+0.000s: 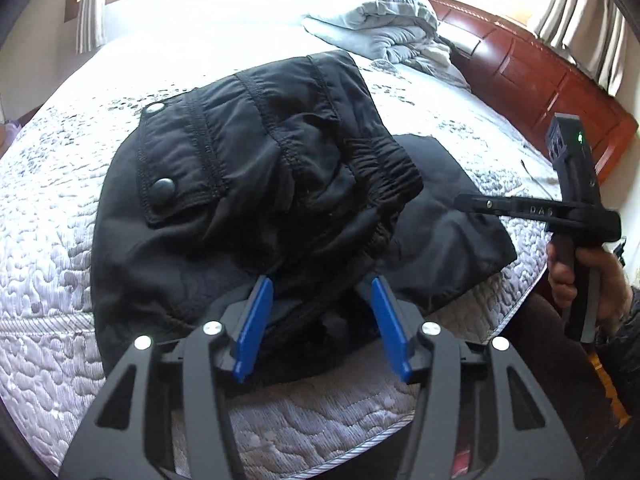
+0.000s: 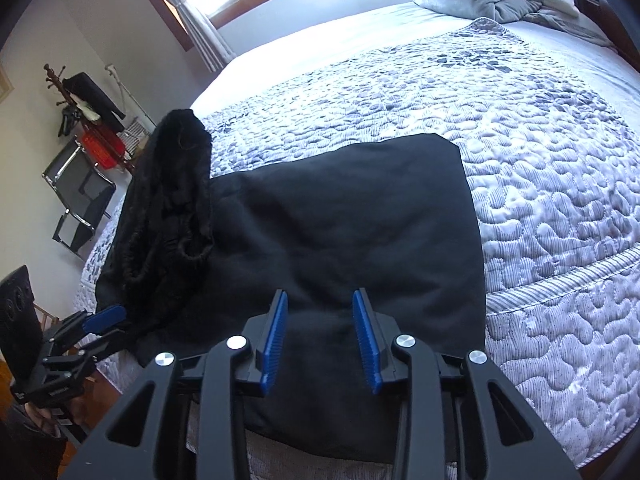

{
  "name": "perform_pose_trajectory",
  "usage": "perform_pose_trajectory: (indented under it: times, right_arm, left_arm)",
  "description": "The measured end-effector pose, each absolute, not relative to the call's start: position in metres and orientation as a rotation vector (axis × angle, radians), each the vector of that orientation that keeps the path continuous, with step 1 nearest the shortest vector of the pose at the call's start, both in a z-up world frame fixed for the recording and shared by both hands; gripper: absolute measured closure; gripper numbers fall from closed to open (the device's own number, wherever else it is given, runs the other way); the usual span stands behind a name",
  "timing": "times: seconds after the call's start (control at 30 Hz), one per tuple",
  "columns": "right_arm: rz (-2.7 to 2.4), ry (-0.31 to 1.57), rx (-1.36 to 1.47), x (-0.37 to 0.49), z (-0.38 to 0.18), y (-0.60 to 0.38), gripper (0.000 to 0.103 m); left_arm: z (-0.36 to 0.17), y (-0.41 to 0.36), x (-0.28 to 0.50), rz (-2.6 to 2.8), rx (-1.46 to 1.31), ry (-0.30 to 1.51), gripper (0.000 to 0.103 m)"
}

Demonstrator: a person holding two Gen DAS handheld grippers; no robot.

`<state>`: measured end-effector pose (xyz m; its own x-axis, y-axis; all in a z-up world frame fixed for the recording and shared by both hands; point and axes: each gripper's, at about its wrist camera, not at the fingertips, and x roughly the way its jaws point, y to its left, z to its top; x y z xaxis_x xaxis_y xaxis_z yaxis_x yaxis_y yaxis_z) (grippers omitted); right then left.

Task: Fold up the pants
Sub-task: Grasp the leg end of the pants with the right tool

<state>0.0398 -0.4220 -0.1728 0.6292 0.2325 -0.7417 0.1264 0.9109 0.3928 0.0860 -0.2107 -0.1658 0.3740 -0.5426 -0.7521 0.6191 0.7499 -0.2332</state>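
Black pants (image 1: 240, 184) lie folded in a bundle on the quilted bed (image 1: 52, 208), near its front edge. A pocket flap with a snap button (image 1: 164, 186) faces up, and the elastic waistband (image 1: 384, 168) is bunched over the top. My left gripper (image 1: 321, 284) hovers open over the bundle's near edge, with the blue pads apart and fabric below them. In the right wrist view the pants (image 2: 340, 220) spread flat and dark. My right gripper (image 2: 320, 294) stands open just above them. The left gripper (image 2: 108, 316) shows at the bundle's left end.
A crumpled grey duvet (image 1: 380, 20) is heaped at the far end of the bed by a red-brown wooden headboard (image 1: 540, 76). Off the bed's left side stand a coat rack (image 2: 60, 92) and a black chair (image 2: 80, 200). A hand (image 1: 568, 276) holds the right gripper's handle.
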Motion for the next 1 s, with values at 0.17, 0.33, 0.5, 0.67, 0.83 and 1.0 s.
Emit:
perform_pose_trajectory:
  times: [0.17, 0.33, 0.5, 0.67, 0.83, 1.0]
  right_arm:
    - [0.063, 0.899, 0.435, 0.041, -0.173, -0.422, 0.068]
    - [0.060, 0.896, 0.434, 0.044, -0.165, -0.420, 0.040]
    - [0.133, 0.873, 0.471, 0.053, -0.147, -0.413, 0.028]
    - [0.229, 0.861, 0.537, 0.068, -0.139, -0.405, 0.025]
    - [0.293, 0.885, 0.583, 0.087, -0.144, -0.391, 0.025]
    - [0.337, 0.923, 0.635, 0.104, -0.159, -0.381, 0.025]
  left_arm:
    - [-0.139, -0.187, 0.080, -0.658, -0.038, 0.836, 0.019]
    - [-0.138, -0.157, 0.093, -0.462, -0.106, 0.834, 0.011]
    - [-0.157, -0.136, 0.126, -0.237, -0.146, 0.983, 0.011]
    - [-0.163, -0.131, 0.138, -0.236, -0.216, 1.015, 0.011]
    - [-0.171, -0.140, 0.140, -0.253, -0.162, 1.036, 0.011]
    - [-0.176, -0.137, 0.141, -0.265, -0.189, 1.043, 0.010]
